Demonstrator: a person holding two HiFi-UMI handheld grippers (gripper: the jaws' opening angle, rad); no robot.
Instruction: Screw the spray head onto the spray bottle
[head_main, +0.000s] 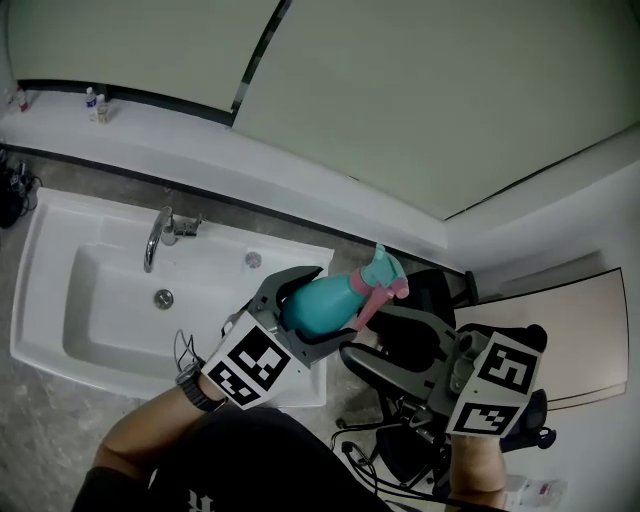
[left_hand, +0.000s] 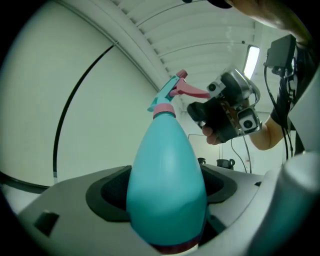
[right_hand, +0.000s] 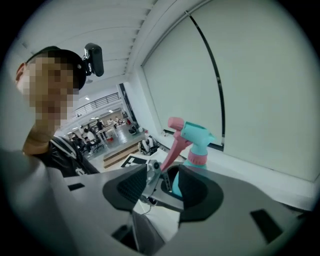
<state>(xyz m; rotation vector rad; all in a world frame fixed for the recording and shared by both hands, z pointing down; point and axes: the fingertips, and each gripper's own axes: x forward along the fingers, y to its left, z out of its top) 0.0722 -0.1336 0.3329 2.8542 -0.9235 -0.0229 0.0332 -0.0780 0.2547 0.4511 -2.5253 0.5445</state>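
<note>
From the head view, the left gripper (head_main: 305, 312) is clamped round the fat belly of the teal spray bottle (head_main: 332, 300), held out over the near corner of a white sink (head_main: 60, 300). The spray head (head_main: 383, 272) sits on the bottle's neck, pointing away, pink trigger (head_main: 368, 306) hanging toward the right gripper (head_main: 362, 332), which is just beside it with its jaws apart. In the left gripper view the bottle (left_hand: 166, 185) fills the gap between both pads, wedged tight, with the spray head (left_hand: 167, 97) at the far end. In the right gripper view the jaws stand open with nothing pinched; the trigger (right_hand: 172, 145) and spray head (right_hand: 195, 137) show just past the gap, not touching either pad as far as I can see.
</note>
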